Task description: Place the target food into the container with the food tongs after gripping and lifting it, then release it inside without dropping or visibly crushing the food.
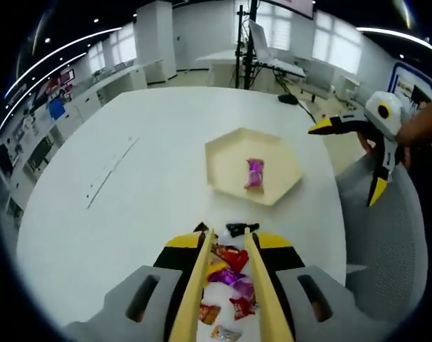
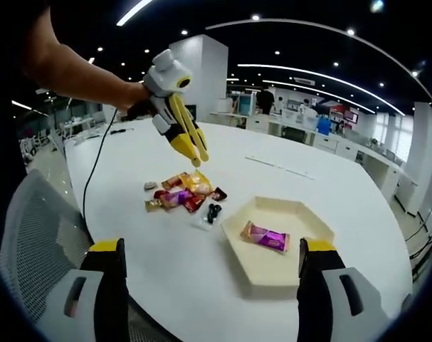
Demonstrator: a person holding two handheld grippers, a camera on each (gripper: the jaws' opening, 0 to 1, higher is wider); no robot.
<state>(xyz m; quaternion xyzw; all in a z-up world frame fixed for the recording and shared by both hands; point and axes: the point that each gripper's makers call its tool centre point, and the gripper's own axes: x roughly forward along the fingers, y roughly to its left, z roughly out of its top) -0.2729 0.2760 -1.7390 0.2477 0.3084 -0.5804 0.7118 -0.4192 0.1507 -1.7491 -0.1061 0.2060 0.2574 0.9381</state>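
**Tongs over the snack pile, one candy already in the tray**

So the left tool (image 1: 230, 242) is clamped on a pair of wooden food tongs (image 1: 262, 299), and the tong arms sit slightly apart right above the pile of wrapped snacks (image 1: 228, 281) on the white worktop (image 1: 116, 214). Nothing pinched between the tips as far as I can see. Just ahead of the tong tips there's the cream hexagonal tray (image 1: 223, 153) with one purple-wrapped candy (image 1: 254, 173) lying flat inside it.

The right tool (image 2: 208, 263) hangs wide open with nothing in it, near the worktop's edge, with the tray (image 2: 301, 214) between its jaws and the snack pile (image 2: 181, 194) further out to the left.

Wrappers are too small and blurry, can't read any brand or text.
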